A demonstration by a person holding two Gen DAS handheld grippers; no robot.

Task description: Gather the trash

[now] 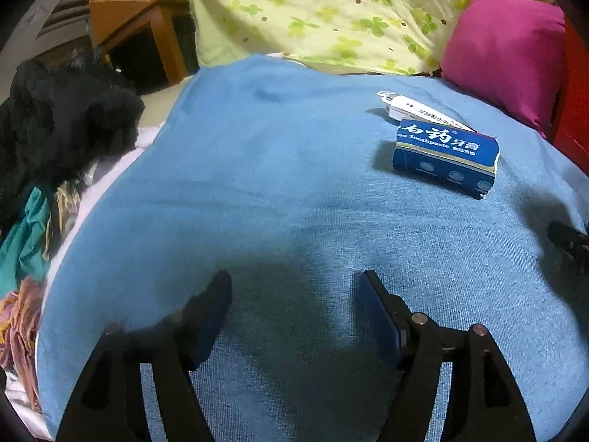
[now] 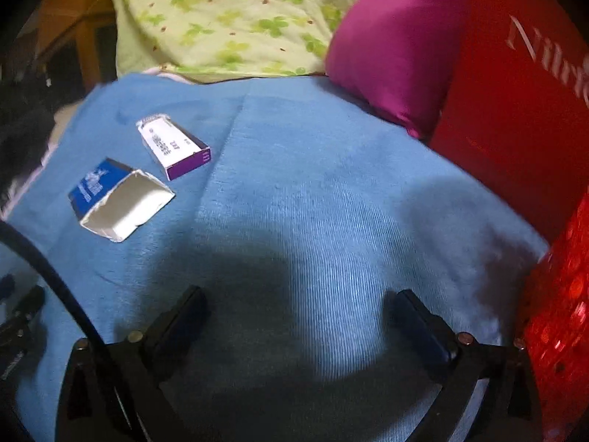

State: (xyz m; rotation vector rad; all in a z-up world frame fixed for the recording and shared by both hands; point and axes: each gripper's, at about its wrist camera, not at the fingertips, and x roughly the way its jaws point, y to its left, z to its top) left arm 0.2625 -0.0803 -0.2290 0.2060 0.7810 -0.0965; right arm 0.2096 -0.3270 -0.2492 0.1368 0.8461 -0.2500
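Note:
A torn blue toothpaste box [image 1: 445,156] lies on the blue cloth [image 1: 276,169], ahead and right of my left gripper [image 1: 294,283], which is open and empty. A white and purple box [image 1: 416,110] lies just behind it. In the right wrist view the blue box [image 2: 117,199] shows its open silver end, and the white and purple box [image 2: 175,147] lies beyond it, both ahead and left of my right gripper [image 2: 298,298], which is open and empty. The right gripper's tip shows at the left wrist view's right edge [image 1: 568,241].
A red bag [image 2: 522,110] stands at the right, with a red mesh basket [image 2: 563,313] near it. A magenta pillow [image 1: 504,51] and a green clover quilt [image 1: 331,11] lie behind. Dark clothes [image 1: 55,121] pile at the left by an orange wooden stand [image 1: 129,11].

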